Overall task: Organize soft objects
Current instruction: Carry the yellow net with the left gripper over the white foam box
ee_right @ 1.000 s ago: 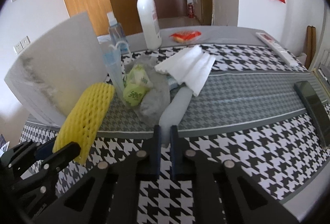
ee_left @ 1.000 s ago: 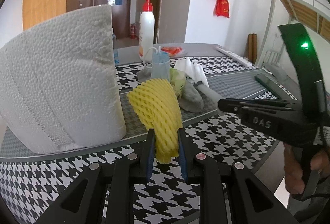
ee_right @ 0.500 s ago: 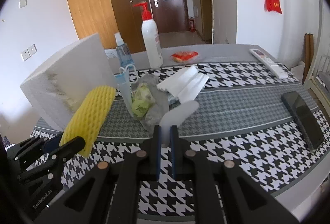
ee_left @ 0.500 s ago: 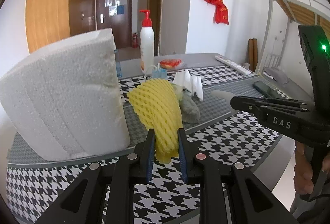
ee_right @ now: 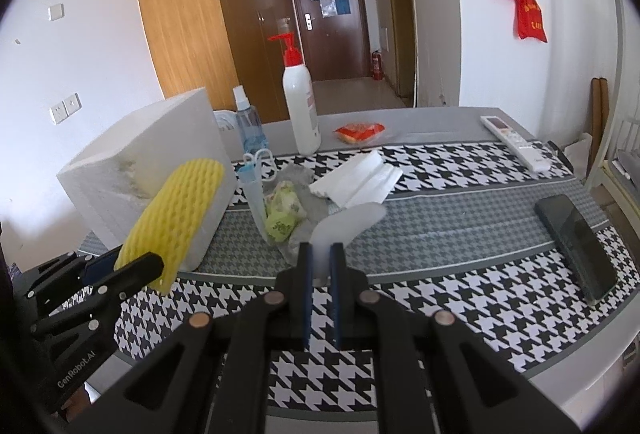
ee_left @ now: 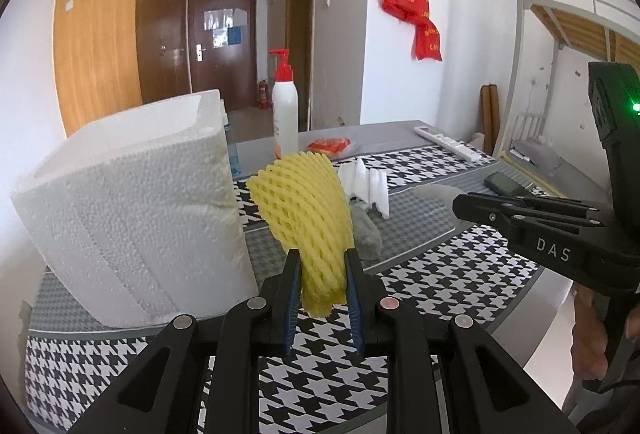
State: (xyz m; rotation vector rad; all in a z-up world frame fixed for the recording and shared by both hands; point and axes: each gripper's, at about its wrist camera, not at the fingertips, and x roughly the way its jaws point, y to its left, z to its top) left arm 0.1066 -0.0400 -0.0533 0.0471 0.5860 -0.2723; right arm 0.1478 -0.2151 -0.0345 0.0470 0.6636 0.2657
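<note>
**Two handheld grippers, each pinching a soft item above a patterned table**

The left gripper [ee_left: 322, 266] has its jaws closed narrowly on the lower end of a yellow foam net sleeve [ee_left: 306, 210], which stands up and fans wider toward its top, raised off the table [ee_left: 420, 274]; in the right wrist view the same sleeve [ee_right: 176, 210] shows at about 9 o'clock, tilted, in front of a white foam box [ee_right: 144, 170]; the box [ee_left: 132, 218] sits on the table just left of the sleeve, its open top facing up.

The right gripper [ee_right: 320, 262] has its jaws nearly together on a pale, translucent soft sheet [ee_right: 348, 222], blurred, which sticks out forward toward 12 o'clock; what the sheet is made of cannot be told; from the left wrist view this gripper [ee_left: 460, 200] comes in from 3 o'clock, held by a hand [ee_left: 592, 350] at the lower right.

On the table beyond the grippers lies a small heap: a green-and-white wad [ee_right: 284, 214] on a grey cloth [ee_right: 304, 186], a folded white foam sheet [ee_right: 360, 182] toward 1 o'clock, and a light blue mask [ee_right: 254, 182]; further back stand a white pump bottle [ee_right: 300, 106] with a red top and a blue spray bottle [ee_right: 246, 126]; a red packet [ee_right: 360, 132] lies near the pump bottle; a remote control [ee_right: 514, 142] and a dark phone [ee_right: 576, 234] lie toward 2 and 3 o'clock.
</note>
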